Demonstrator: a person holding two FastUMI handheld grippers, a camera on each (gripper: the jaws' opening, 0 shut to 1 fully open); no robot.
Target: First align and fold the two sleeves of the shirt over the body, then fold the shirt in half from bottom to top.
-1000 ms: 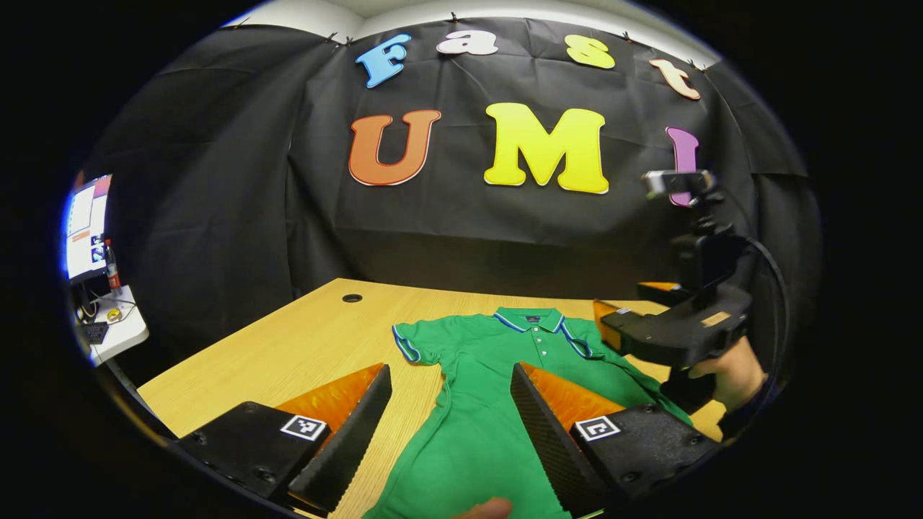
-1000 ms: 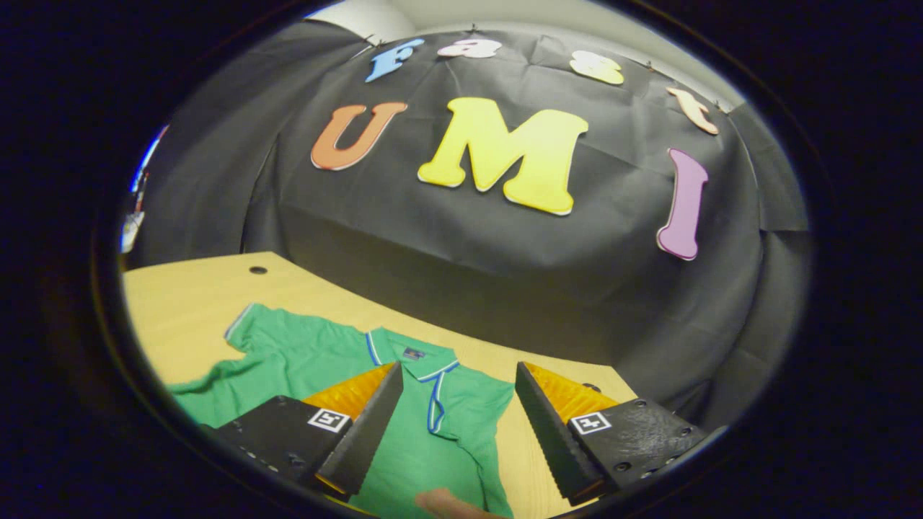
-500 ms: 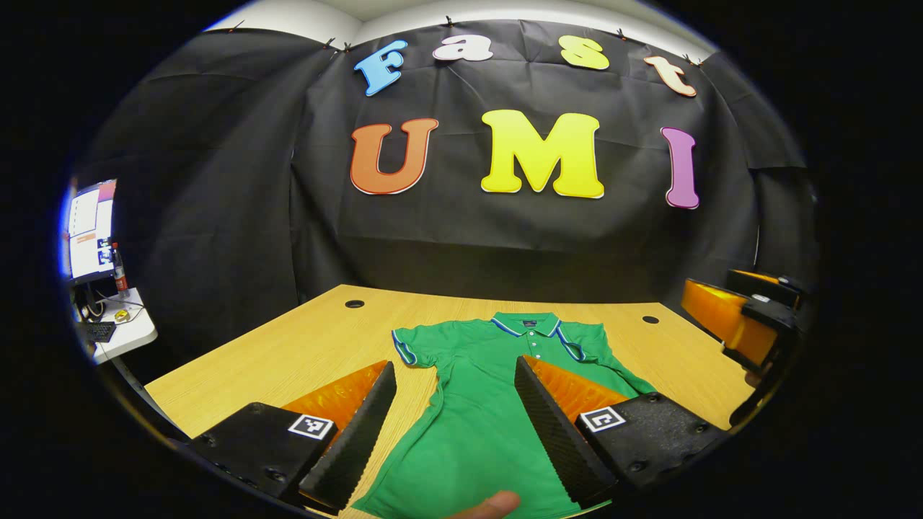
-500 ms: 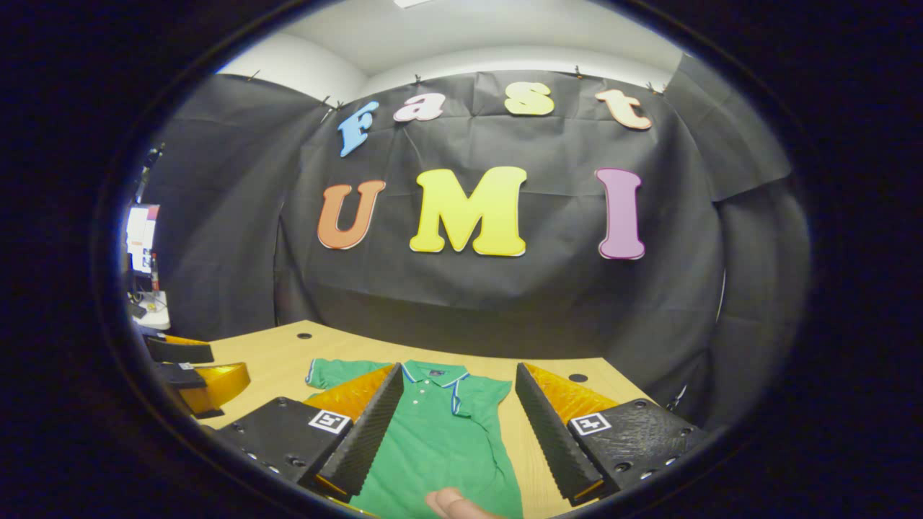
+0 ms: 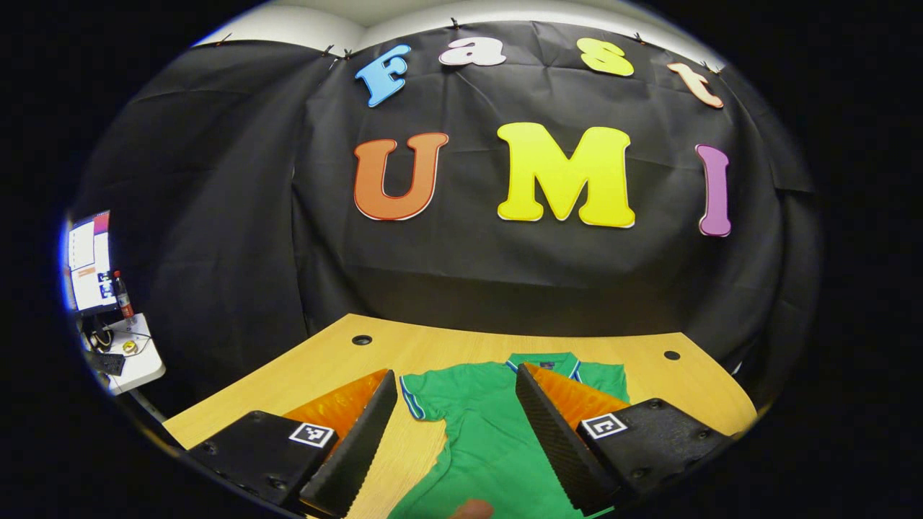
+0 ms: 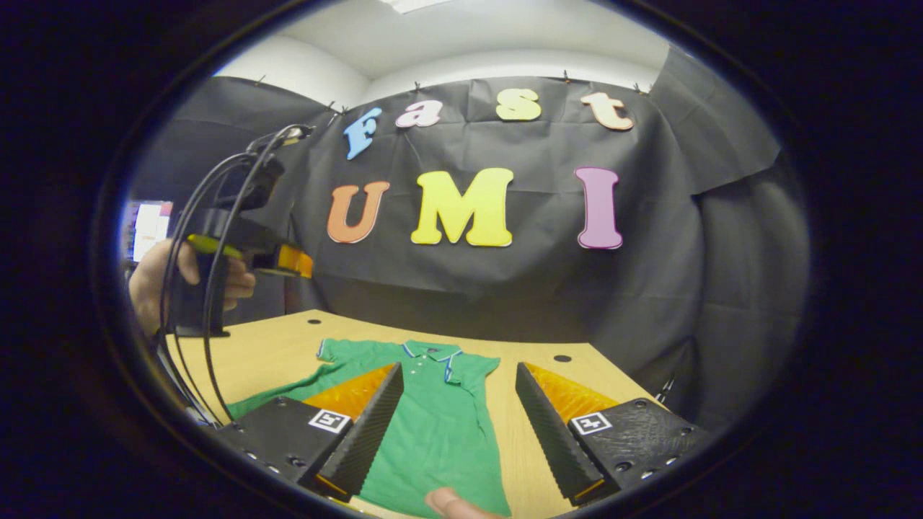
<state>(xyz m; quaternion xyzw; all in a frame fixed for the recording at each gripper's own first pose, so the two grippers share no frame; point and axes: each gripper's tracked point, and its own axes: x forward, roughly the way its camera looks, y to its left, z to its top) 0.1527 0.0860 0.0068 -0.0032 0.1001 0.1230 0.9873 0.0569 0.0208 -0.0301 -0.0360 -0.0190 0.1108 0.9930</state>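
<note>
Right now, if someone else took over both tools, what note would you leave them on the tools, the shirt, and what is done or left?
Left tool: open, holding nothing, raised above the lower part of the green polo shirt.
Right tool: open, holding nothing, raised over the shirt's right side.
Shirt lies flat, face up on the wooden table, collar toward the black wall. Both short sleeves lie spread out to the sides.
Done: nothing folded yet.
Left: fold both sleeves over the body, then fold the shirt in half from bottom hem to collar.
</note>
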